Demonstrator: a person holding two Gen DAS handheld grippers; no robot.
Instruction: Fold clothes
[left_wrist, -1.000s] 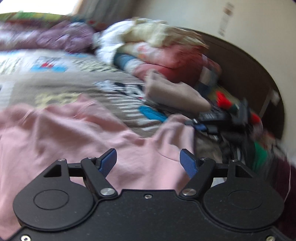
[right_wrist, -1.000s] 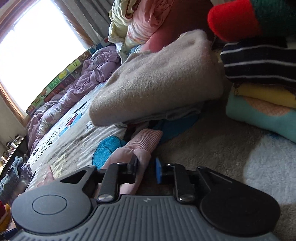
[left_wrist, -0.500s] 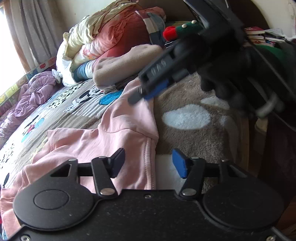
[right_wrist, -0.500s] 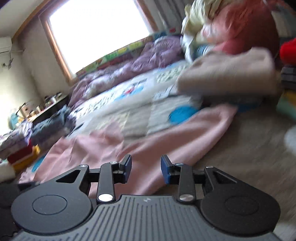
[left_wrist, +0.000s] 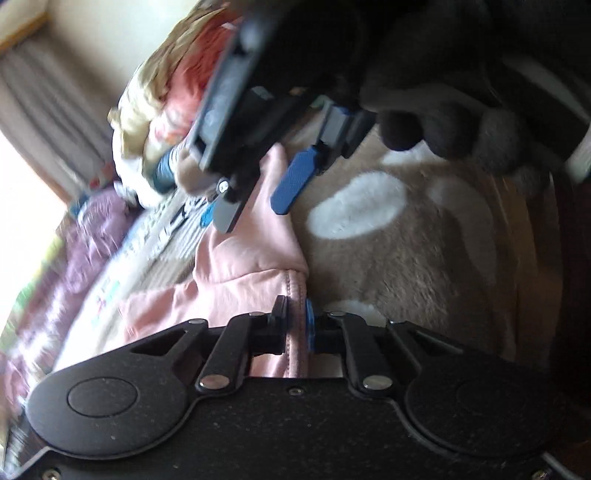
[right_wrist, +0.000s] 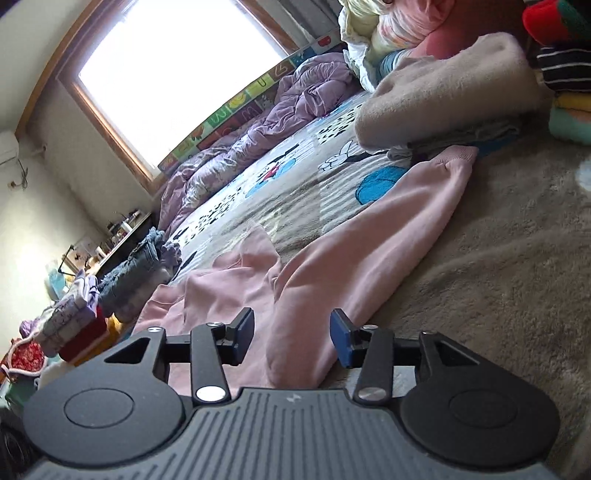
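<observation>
1. The left gripper is clamped on the stitched hem of a pink top. The cloth runs up between its jaws, so the edge is pinned and ready to be lifted or pulled.

2. Ahead of the left gripper and above it hangs the right gripper, blurred, held in a dark gloved hand. Its blue pad stands apart from the other finger, over the far part of the top.

3. From its own camera, the right gripper is spread wide and grips nothing. A thick roll of the pink top lies in the gap between its fingers without being pinched. Probably it is lined up to take a second hold, so that both hands can carry one edge together.

4. The top lies spread but rumpled on a furry brown blanket. One sleeve reaches away from the right gripper to a ribbed cuff, far ahead and slightly to the right.

5. Beyond the cuff rests a folded beige blanket, with heaped bedding behind it. To the far left of the right gripper is a bright window.

6. Folding seems barely begun: the top is not yet flat, and no clean fold shows.
</observation>
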